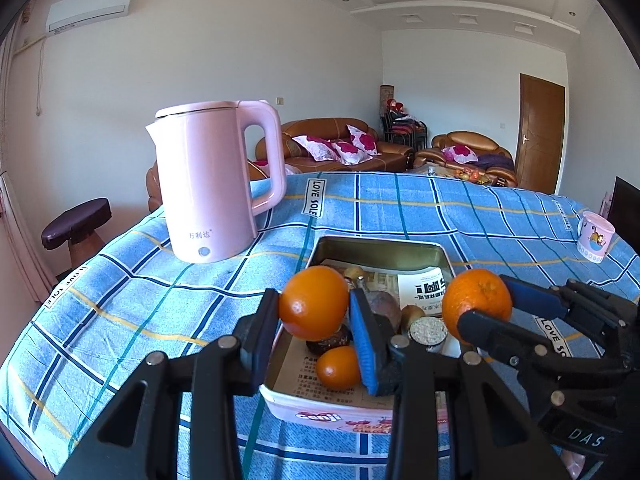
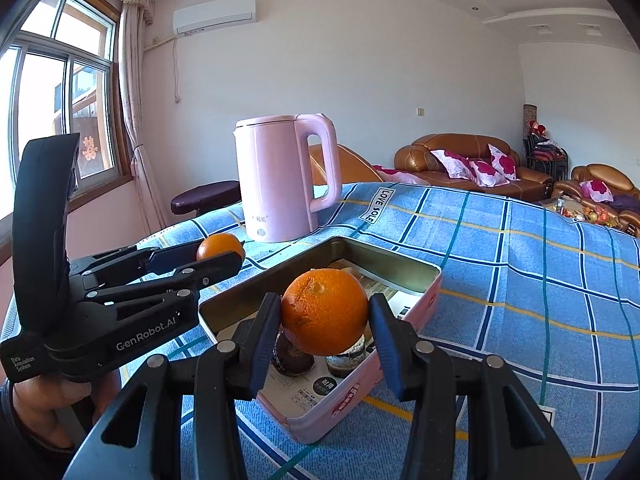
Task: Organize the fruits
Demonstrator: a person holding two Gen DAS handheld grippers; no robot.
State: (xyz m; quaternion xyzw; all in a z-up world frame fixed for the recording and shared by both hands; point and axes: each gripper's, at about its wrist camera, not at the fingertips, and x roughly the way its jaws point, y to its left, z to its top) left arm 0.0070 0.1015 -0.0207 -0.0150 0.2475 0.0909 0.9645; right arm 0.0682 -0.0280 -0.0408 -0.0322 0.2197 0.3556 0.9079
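Note:
In the left wrist view my left gripper [image 1: 314,305] is shut on an orange [image 1: 312,296], held just above the near left end of an open pink tin [image 1: 376,250]. To its right, my right gripper [image 1: 485,300] is shut on a second orange [image 1: 474,298] over the tin's right side. The right wrist view shows that orange [image 2: 324,316] between the blue pads of the right gripper [image 2: 325,305], above the tin [image 2: 384,266]. The left gripper [image 2: 222,254] with its orange [image 2: 218,245] is at the left. Inside the tin lie a small orange [image 1: 338,367], several dark fruits [image 1: 384,308] and printed paper.
A pink kettle [image 1: 216,184] stands on the blue checked tablecloth [image 1: 440,216] behind and left of the tin. A pink mug [image 1: 595,238] sits at the far right edge. A dark stool [image 1: 76,224] stands beyond the table's left side. A hand [image 2: 44,408] holds the left gripper's handle.

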